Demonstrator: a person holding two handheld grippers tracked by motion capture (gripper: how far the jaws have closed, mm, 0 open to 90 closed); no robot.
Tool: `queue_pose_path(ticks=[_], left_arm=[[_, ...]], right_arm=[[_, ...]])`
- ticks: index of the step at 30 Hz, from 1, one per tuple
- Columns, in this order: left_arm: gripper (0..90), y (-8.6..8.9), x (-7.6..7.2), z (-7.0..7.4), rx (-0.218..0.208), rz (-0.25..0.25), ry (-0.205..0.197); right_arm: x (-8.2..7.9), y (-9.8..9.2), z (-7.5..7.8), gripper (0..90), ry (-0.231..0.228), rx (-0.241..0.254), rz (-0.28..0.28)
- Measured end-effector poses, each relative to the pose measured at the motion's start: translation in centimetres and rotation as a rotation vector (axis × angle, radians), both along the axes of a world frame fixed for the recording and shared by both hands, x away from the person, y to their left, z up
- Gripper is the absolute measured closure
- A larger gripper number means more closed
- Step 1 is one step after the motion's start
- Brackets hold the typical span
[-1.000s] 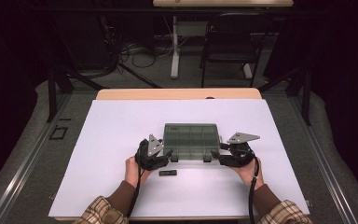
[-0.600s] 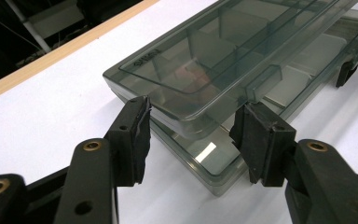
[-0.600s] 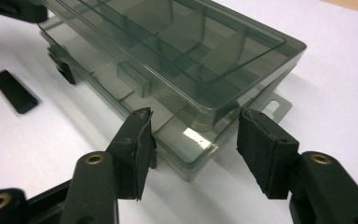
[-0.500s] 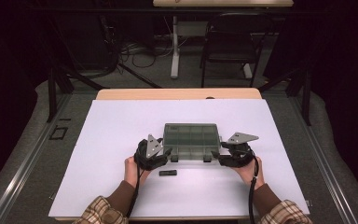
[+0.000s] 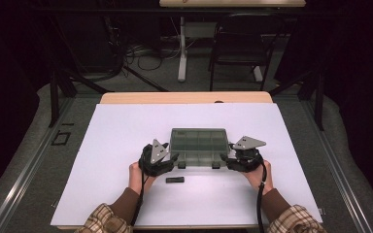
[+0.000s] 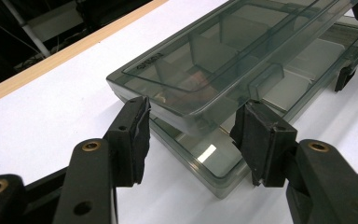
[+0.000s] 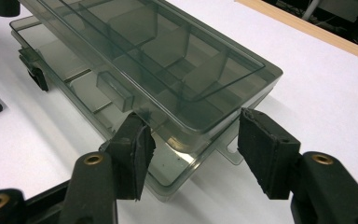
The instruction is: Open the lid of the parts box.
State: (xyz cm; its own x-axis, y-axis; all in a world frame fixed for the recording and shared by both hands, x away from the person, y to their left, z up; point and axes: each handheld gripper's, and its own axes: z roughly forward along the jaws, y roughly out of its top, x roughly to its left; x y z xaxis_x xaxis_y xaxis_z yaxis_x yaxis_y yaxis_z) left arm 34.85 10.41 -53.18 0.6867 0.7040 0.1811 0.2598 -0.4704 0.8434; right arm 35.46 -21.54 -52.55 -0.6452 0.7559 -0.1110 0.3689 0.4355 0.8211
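A smoky clear compartment box [image 5: 199, 141] lies in the middle of the white table top. Its lid [image 6: 223, 60] stands slightly raised off the base [image 6: 214, 163] along the near side. My left gripper [image 5: 172, 158] is at the box's near left corner, where its pads [image 6: 137, 133] press on the lid's corner from both sides. At the near right corner my right gripper [image 5: 226, 160] grips the lid [image 7: 168, 60] the same way, its pads [image 7: 261, 144] set against that corner. Two black latches [image 5: 180, 165] hang at the front edge.
A small flat black piece [image 5: 175, 180] lies on the white table sheet [image 5: 116, 145] just in front of the box, between the hands. A wooden table edge [image 5: 184, 97] runs along the far side. Beyond it stand a chair, cables and dark floor.
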Motion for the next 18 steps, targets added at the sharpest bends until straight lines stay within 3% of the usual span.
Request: queue_pose_path(ticks=[6,18], left_arm=[[46.3,-0.22,0.15,0.00,0.022,0.017,-0.007],[49.0,-0.03,0.00,0.54,0.025,0.006,-0.043]], right_arm=[[-0.28,-0.35,0.15,45.3,-0.008,0.012,-0.005],[-0.31,-0.08,0.53,45.9,-0.047,0.000,-0.007]])
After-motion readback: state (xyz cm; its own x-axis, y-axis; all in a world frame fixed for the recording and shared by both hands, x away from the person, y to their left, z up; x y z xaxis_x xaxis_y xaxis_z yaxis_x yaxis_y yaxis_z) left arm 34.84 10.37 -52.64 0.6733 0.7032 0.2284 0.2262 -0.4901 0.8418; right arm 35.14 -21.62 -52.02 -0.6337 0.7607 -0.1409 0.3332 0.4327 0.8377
